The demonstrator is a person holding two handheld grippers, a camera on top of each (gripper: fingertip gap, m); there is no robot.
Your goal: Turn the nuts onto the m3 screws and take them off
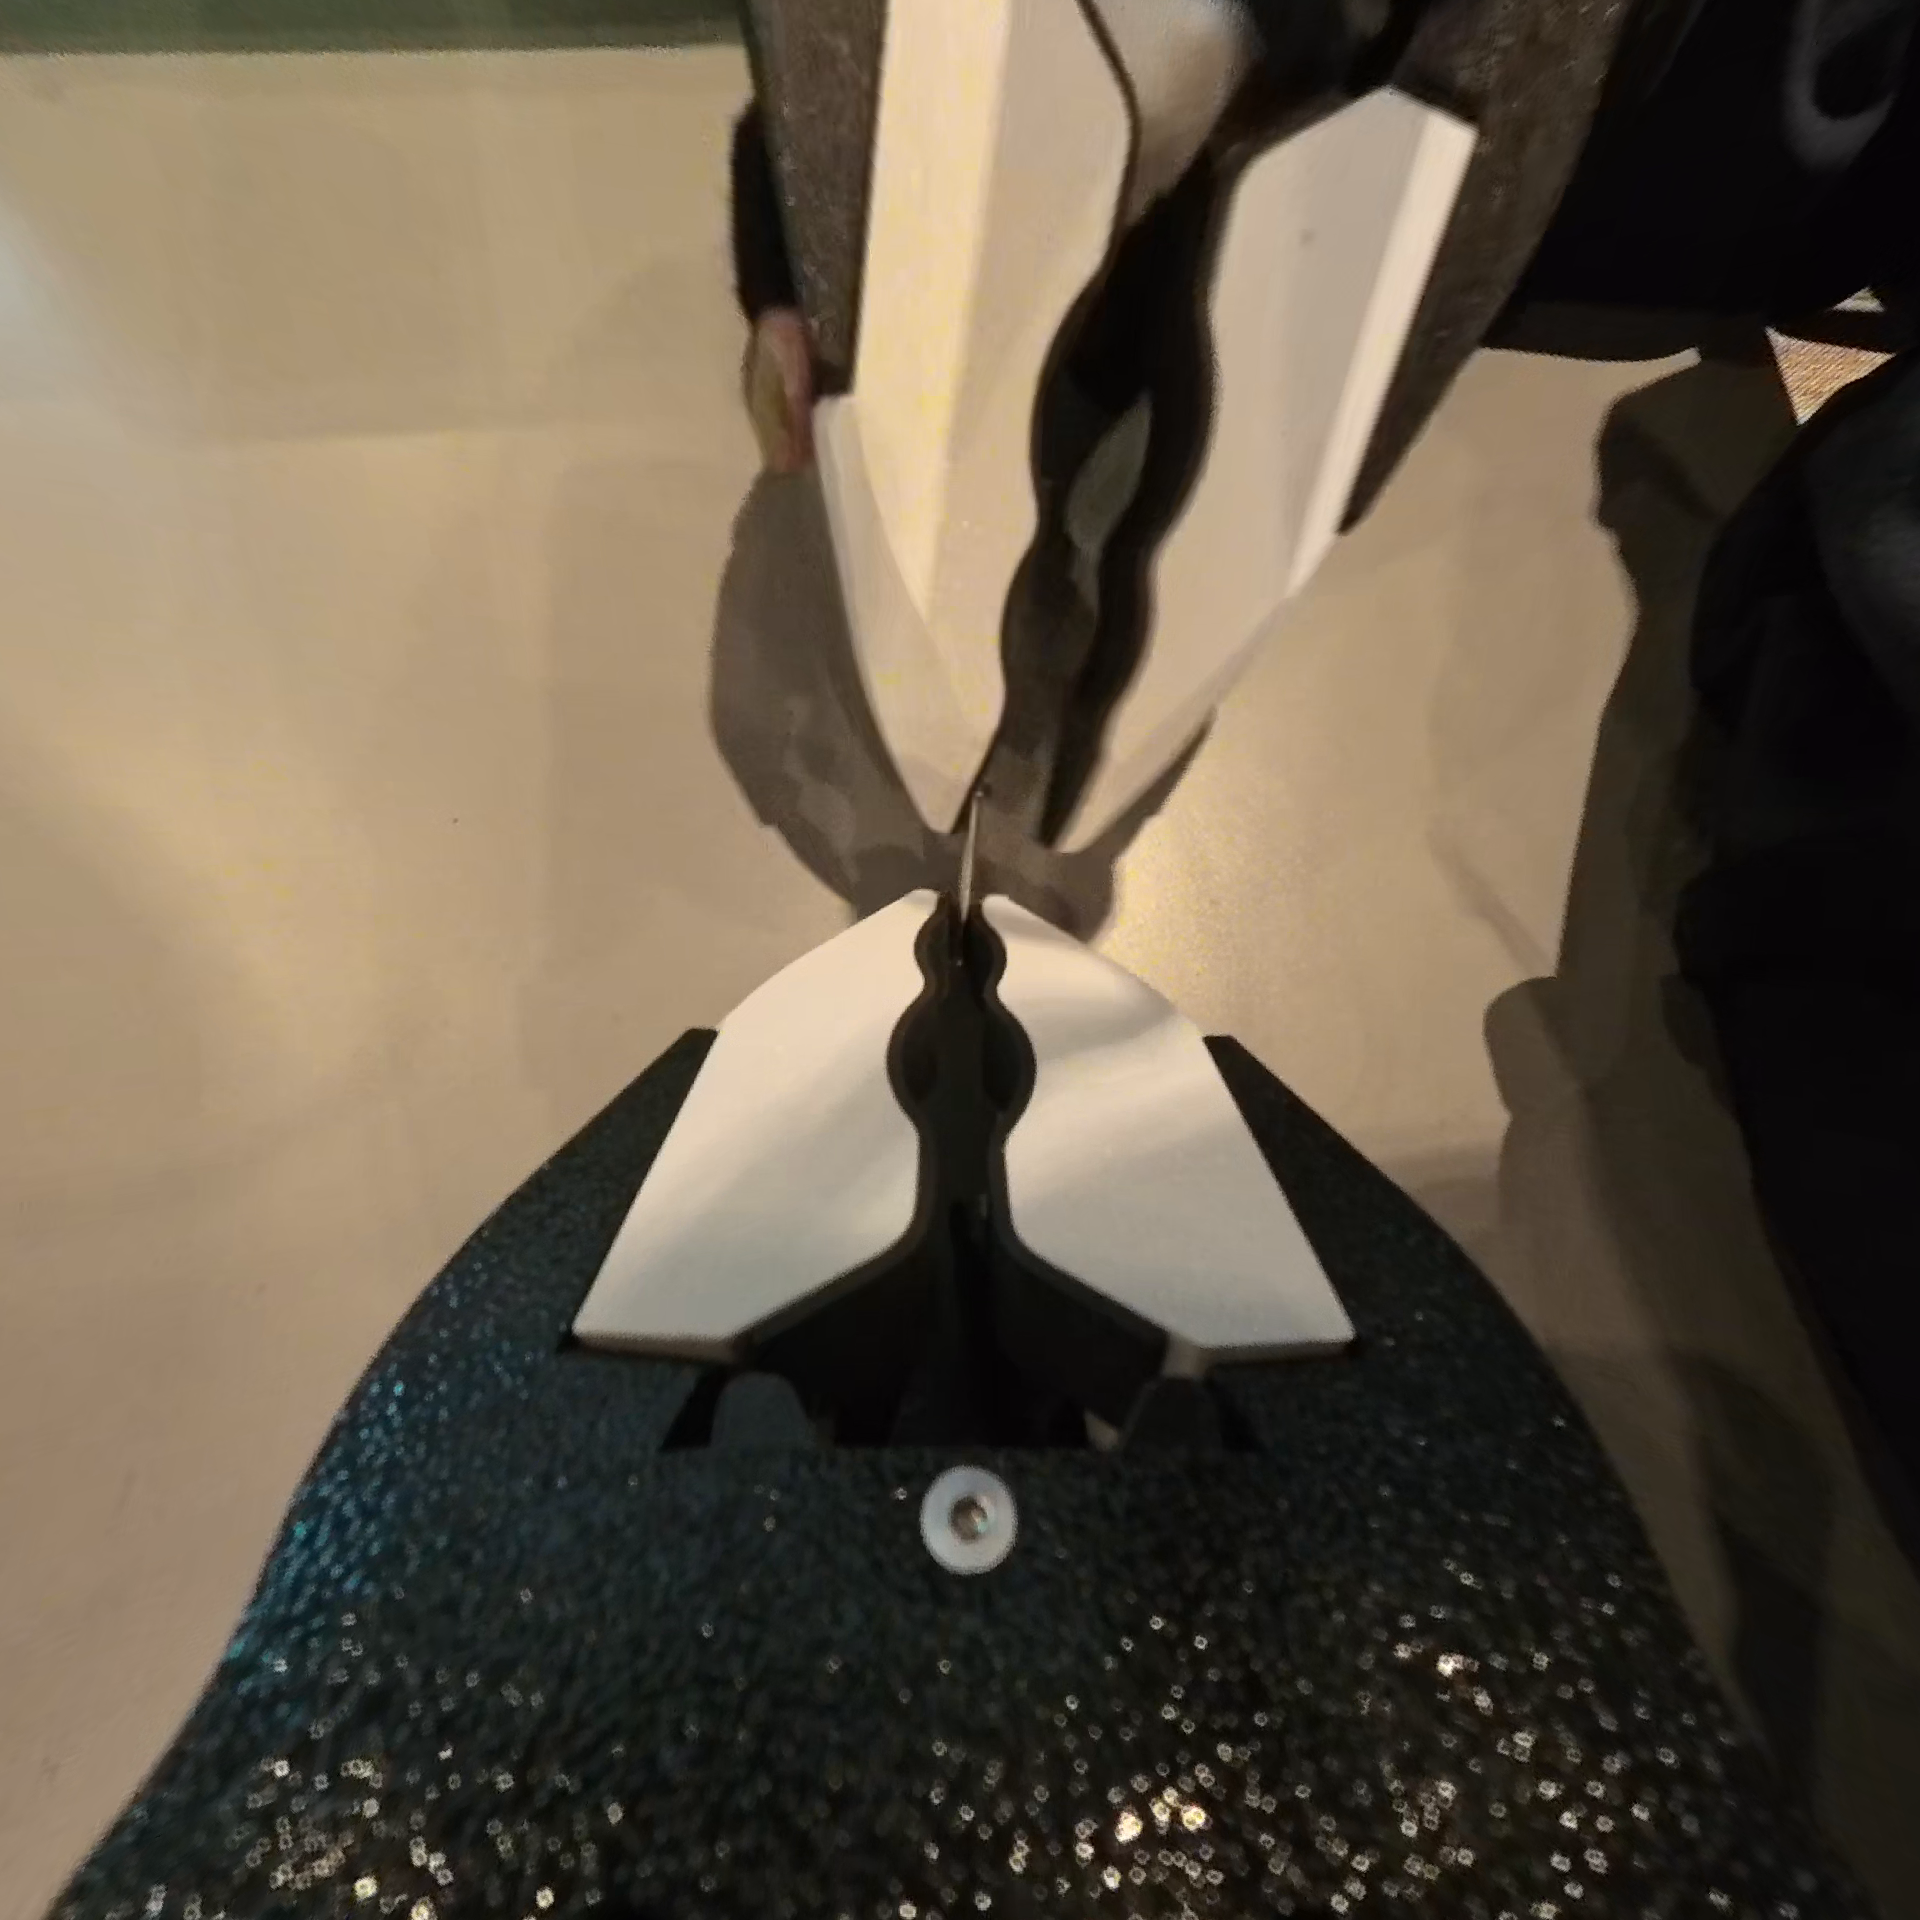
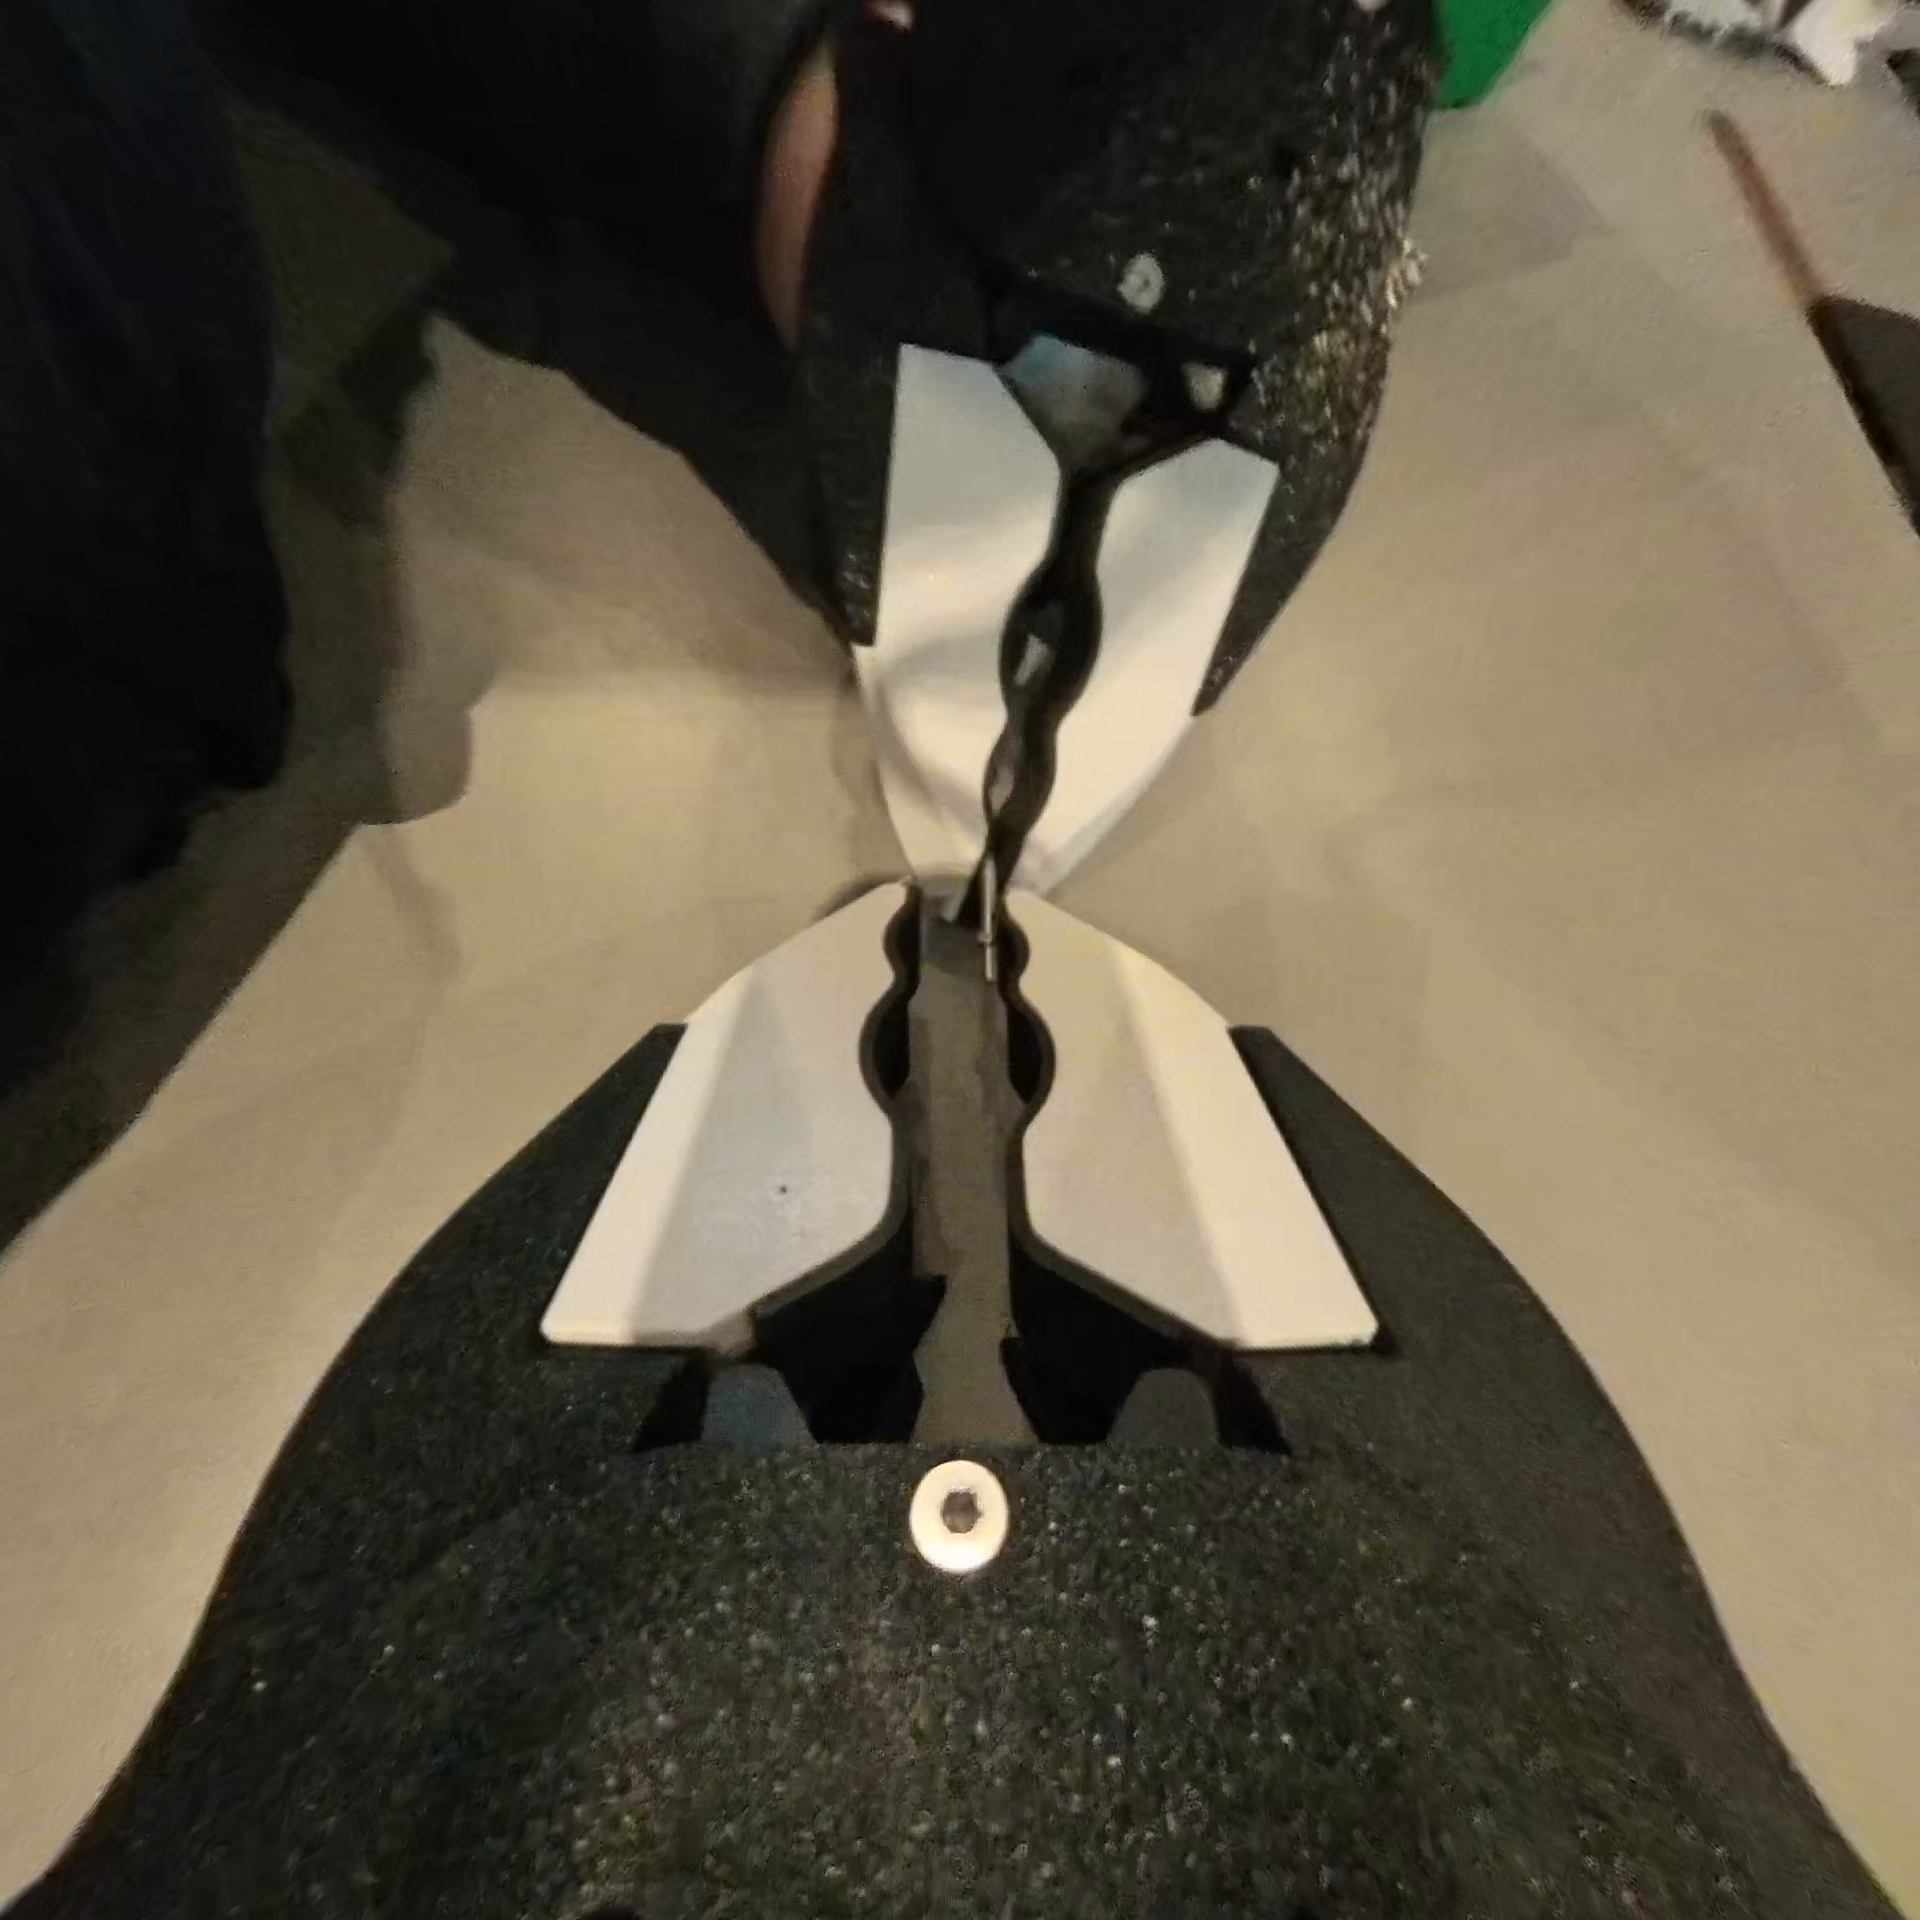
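Where the two claws meet tip to tip at frame centre: a thin metal screw bridges them.
Left claw: clenched on the near end of the screw, its white fingers nearly together, at lower centre of its own view.
Right claw: fingers apart with a dark gap between them; the screw's far end lies inside that gap, close to the right-hand finger. Whether the pads press on it cannot be told.
Nut: a small step shows on the screw in the right wrist view, too small to name.
Opposite claw: each view shows the other claw coming down from upper centre, pointing at the camera.
Counter: pale beige, under both claws, with their shadows at centre.
Green thing: upper right of the right wrist view, cut off by the edge.
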